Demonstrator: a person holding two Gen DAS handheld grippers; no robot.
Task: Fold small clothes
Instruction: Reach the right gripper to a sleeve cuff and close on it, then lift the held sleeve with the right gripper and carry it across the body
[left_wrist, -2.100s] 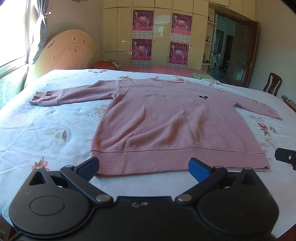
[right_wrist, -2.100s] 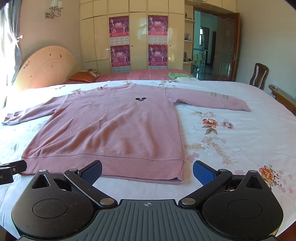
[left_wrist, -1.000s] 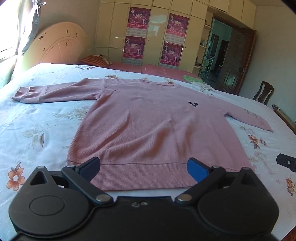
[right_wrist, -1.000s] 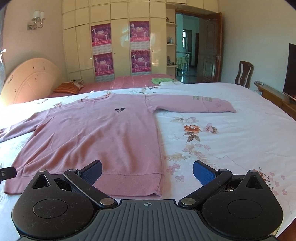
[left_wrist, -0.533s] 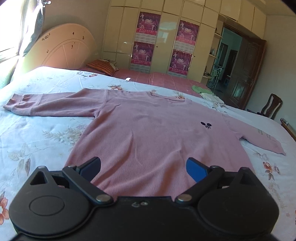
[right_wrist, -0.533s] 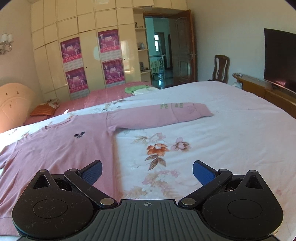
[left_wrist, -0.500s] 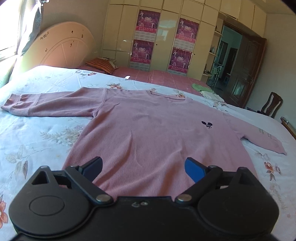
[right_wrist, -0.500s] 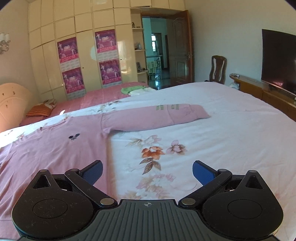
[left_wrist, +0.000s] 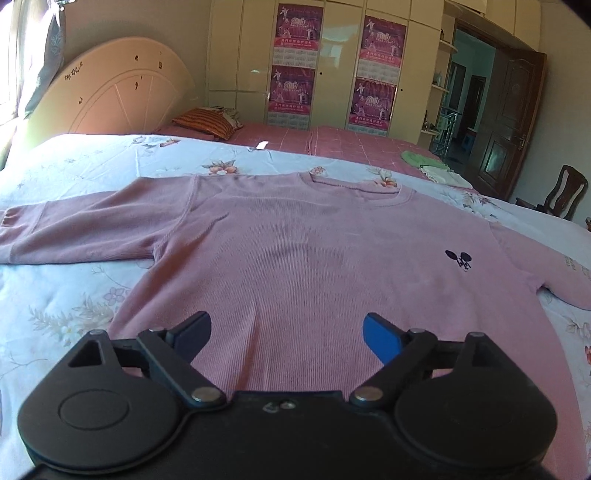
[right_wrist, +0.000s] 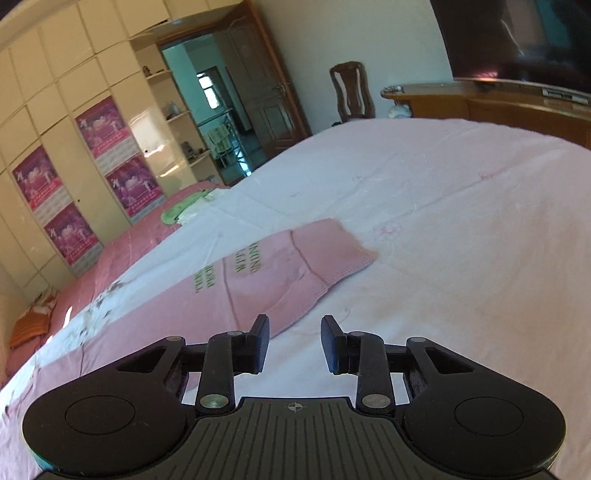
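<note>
A pink long-sleeved sweater (left_wrist: 314, 258) lies flat, front up, on a floral bedsheet (left_wrist: 55, 295), sleeves spread out. My left gripper (left_wrist: 286, 334) is open wide and empty, hovering over the sweater's lower body. In the right wrist view the sweater's right sleeve (right_wrist: 258, 280), with green lettering and a ribbed cuff, lies just ahead. My right gripper (right_wrist: 294, 341) is partly closed, jaws a small gap apart and empty, just short of the sleeve's near edge.
A striped pillow (left_wrist: 207, 123) and a headboard (left_wrist: 107, 99) are at the far left. Green and white folded cloths (left_wrist: 428, 166) lie at the bed's far right. A wardrobe (left_wrist: 332, 74), a door, a wooden chair (right_wrist: 351, 92) and a TV stand (right_wrist: 498, 99) surround the bed.
My left gripper has moved forward over the sweater's body. My right gripper has swung right and forward to the right sleeve's cuff, tilted, and its jaws have narrowed from wide open.
</note>
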